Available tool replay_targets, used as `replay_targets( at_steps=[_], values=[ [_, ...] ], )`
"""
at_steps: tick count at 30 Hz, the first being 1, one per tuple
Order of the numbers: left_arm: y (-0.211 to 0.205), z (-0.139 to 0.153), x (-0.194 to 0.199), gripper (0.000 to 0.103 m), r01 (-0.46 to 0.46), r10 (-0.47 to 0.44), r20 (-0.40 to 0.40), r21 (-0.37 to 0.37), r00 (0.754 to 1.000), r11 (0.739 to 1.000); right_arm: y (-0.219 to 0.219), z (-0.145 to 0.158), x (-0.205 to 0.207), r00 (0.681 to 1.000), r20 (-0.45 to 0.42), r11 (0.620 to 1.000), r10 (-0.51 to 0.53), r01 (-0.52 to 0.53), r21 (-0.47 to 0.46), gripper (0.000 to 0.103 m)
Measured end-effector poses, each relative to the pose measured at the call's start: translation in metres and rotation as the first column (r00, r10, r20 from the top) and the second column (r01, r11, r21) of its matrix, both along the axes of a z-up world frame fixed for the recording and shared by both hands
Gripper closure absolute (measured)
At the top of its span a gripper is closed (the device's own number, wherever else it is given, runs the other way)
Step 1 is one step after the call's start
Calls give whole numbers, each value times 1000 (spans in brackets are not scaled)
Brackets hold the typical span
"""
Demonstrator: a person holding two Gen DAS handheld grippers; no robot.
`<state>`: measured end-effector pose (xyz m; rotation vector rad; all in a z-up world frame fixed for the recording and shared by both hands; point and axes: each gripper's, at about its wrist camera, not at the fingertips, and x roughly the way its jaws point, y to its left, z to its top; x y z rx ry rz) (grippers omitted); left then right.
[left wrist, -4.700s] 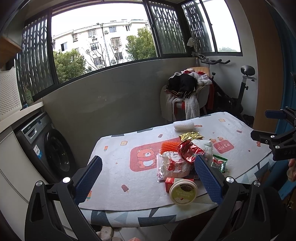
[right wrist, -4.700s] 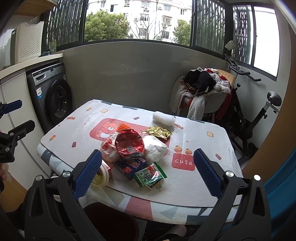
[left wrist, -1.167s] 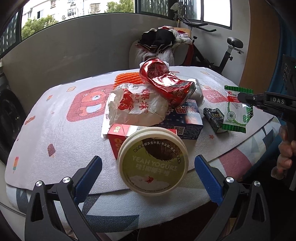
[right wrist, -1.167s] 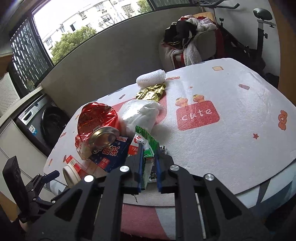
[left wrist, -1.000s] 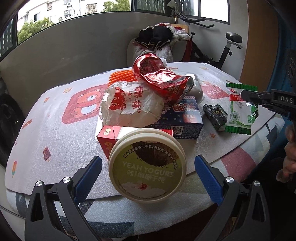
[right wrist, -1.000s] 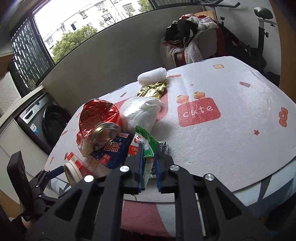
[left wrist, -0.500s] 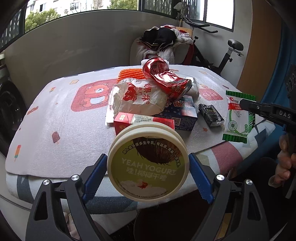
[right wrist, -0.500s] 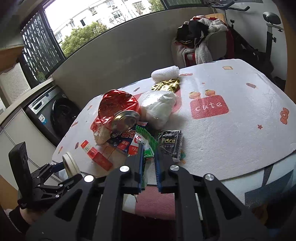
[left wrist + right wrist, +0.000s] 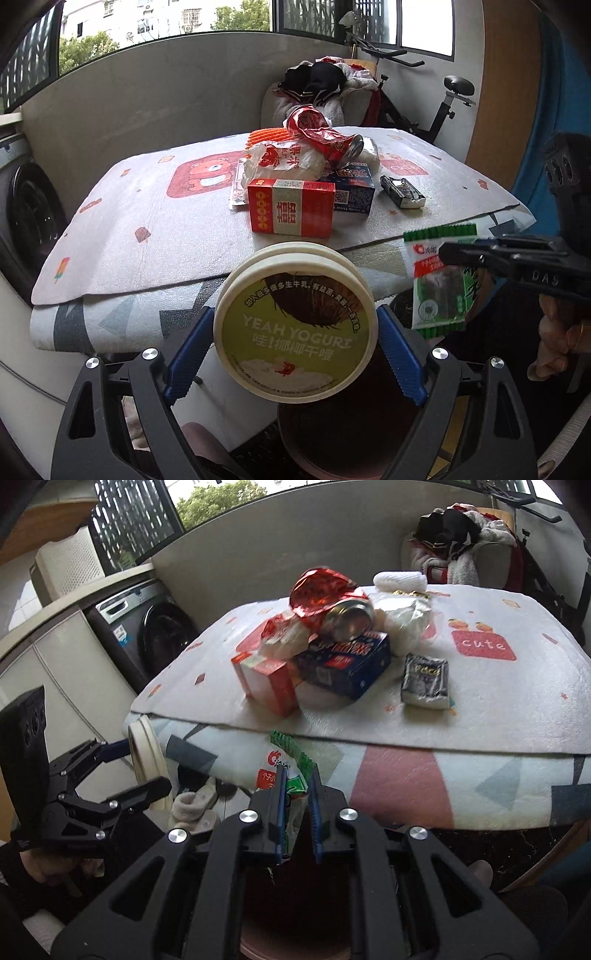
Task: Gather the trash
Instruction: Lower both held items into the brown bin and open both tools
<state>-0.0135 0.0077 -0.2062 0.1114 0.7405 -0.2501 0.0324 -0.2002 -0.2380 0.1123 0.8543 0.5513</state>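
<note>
Off the table's (image 9: pixel 147 236) front edge, over the bin (image 9: pixel 343 435), my left tongs (image 9: pixel 295 328) clamp the yogurt tub (image 9: pixel 295 325) and my right tongs (image 9: pixel 297 805) pinch the green wrapper (image 9: pixel 286 771), both poised to drop in.

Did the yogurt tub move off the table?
Yes. The yogurt tub sat by the red box before; now the left gripper holds it off the table edge, over the bin.

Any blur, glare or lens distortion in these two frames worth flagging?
Left wrist view: sharp, the yogurt tub label legible; windows blown out; fisheye bows the table edge. Right wrist view: motion blur smears the crushed red can and blue box; the green wrapper is soft.
</note>
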Motion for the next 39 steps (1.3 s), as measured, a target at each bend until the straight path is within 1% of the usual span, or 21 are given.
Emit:
replay_targets(
  at_steps=[3, 6, 12, 15, 17, 18, 20, 23, 24, 27, 29, 31, 33, 35, 39],
  values=[
    [2, 2, -7, 18, 6, -5, 23, -7, 1000, 1000, 18, -16, -7, 998, -28, 996, 61, -63, -70, 88],
    [0, 2, -10, 18, 24, -24, 37, -13, 999, 1000, 29, -24, -8, 995, -41, 989, 89, -93, -113, 88],
    [-11, -8, -6, 18, 69, -69, 2, 4, 998, 998, 34, -35, -4, 994, -76, 986, 81, -91, -140, 87],
    [-12, -10, -4, 18, 80, -80, -8, -1, 997, 997, 34, -36, -2, 994, -81, 984, 75, -87, -154, 82],
    [-12, -12, -1, 18, 78, -78, -20, -5, 997, 997, 34, -35, -2, 995, -71, 984, 75, -85, -157, 68],
    [-11, -13, 0, 18, 76, -77, -26, -7, 997, 997, 34, -33, -3, 995, -63, 984, 71, -80, -160, 64],
    [-11, -15, 1, 18, 74, -75, -35, -11, 997, 997, 31, -29, -3, 998, -39, 985, 53, -58, -162, 30],
    [-12, -17, 3, 18, 77, -78, -43, -12, 996, 997, 22, -15, -4, 999, 41, 988, 29, -22, -156, 9],
    [-12, -18, 3, 18, 81, -81, -45, -12, 996, 997, 19, -9, -4, 997, 79, 986, 23, -10, -166, 6],
    [-15, -19, 3, 18, 91, -91, -53, -6, 994, 996, 12, 2, -4, 986, 166, 974, 10, 28, -225, 6],
    [-17, -21, 3, 18, 99, -98, -60, 1, 993, 995, 3, 6, -1, 982, 186, 972, -20, 62, -225, 6],
    [-19, -22, 4, 18, 107, -106, -64, 8, 992, 994, -6, 6, 3, 983, 173, 977, -53, 88, -196, 6],
    [-21, -23, 3, 18, 116, -115, -68, 12, 991, 993, -9, 4, 5, 984, 162, 976, -68, 99, -194, 6],
    [-24, -25, 4, 17, 123, -122, -74, 17, 990, 992, -8, 1, 5, 987, 152, 974, -60, 91, -207, 6],
    [-28, -29, 6, 17, 136, -133, -92, 29, 987, 990, -3, -4, 6, 989, 143, 978, -38, 66, -198, 6]
  ],
)
